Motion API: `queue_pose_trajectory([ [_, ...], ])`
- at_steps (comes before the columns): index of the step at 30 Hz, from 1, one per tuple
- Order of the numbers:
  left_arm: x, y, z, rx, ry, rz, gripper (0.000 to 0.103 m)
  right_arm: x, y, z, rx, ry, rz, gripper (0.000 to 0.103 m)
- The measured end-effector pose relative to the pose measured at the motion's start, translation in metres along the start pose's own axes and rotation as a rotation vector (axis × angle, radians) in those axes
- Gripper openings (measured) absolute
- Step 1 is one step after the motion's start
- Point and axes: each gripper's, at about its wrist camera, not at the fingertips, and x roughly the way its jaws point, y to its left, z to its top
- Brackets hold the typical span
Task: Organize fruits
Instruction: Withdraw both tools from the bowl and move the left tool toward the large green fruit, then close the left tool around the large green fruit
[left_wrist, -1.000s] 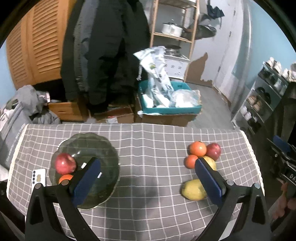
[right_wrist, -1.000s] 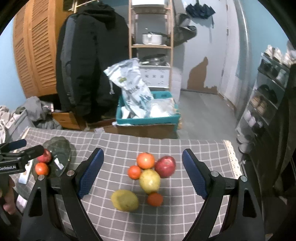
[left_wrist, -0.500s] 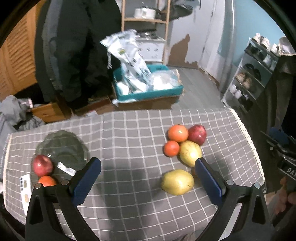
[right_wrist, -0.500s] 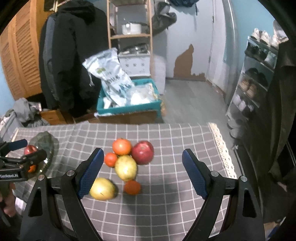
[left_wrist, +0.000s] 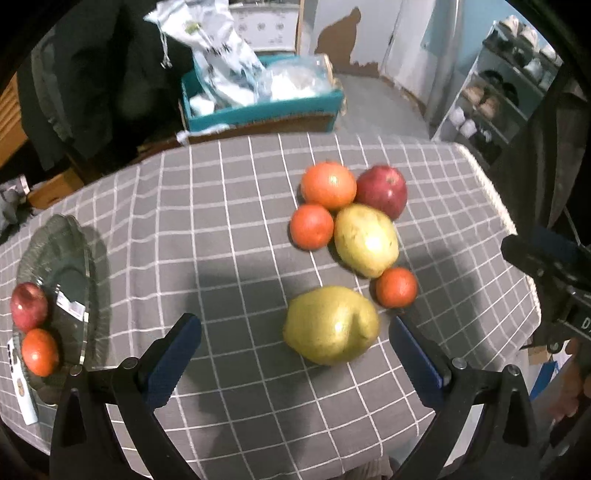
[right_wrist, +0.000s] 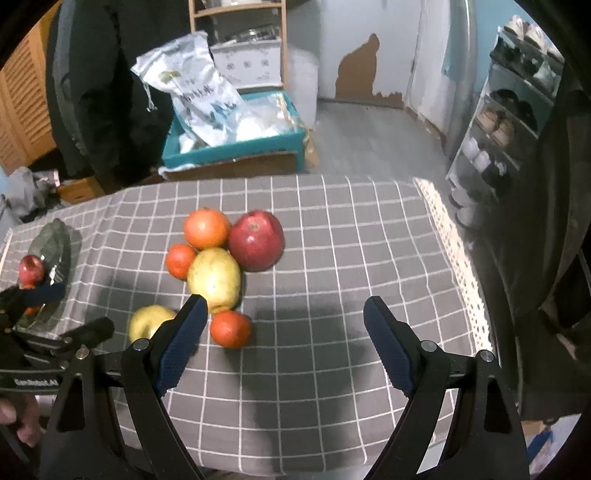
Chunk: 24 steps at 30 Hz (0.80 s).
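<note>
A pile of fruit lies on the grey checked tablecloth (left_wrist: 236, 236): a large orange (left_wrist: 328, 184), a red apple (left_wrist: 382, 190), a small orange (left_wrist: 311, 226), a yellow pear (left_wrist: 366, 240), another small orange (left_wrist: 396, 287) and a second yellow pear (left_wrist: 331, 325). My left gripper (left_wrist: 293, 350) is open, with the near pear between its fingers, just ahead. A glass plate (left_wrist: 70, 266) at the left holds a red apple (left_wrist: 27, 305) and an orange (left_wrist: 38, 351). My right gripper (right_wrist: 284, 339) is open above the cloth, right of the small orange (right_wrist: 231, 328).
A white remote (left_wrist: 22, 391) lies at the plate's near edge. Beyond the table stand a teal crate with bags (left_wrist: 258, 99), hanging coats (right_wrist: 107, 92) and a shoe rack (right_wrist: 517, 110). The table's right edge has a lace trim (right_wrist: 454, 240).
Both grippers moved forward and down toward the fruit pile. My left gripper swung right from the plate to the near pear. Both stayed open.
</note>
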Motion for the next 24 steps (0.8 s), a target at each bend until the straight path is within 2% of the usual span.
queue_pose_trajectory([
  [13, 0.048, -0.01, -0.009, 0.022, 0.099, 0.001, 0.102, 0.048, 0.0, -0.016, 0.025, 0.135, -0.019, 0.085],
  [24, 0.069, -0.024, -0.01, 0.031, 0.14, -0.018, 0.102, 0.058, -0.007, -0.021, 0.059, 0.17, -0.022, 0.086],
])
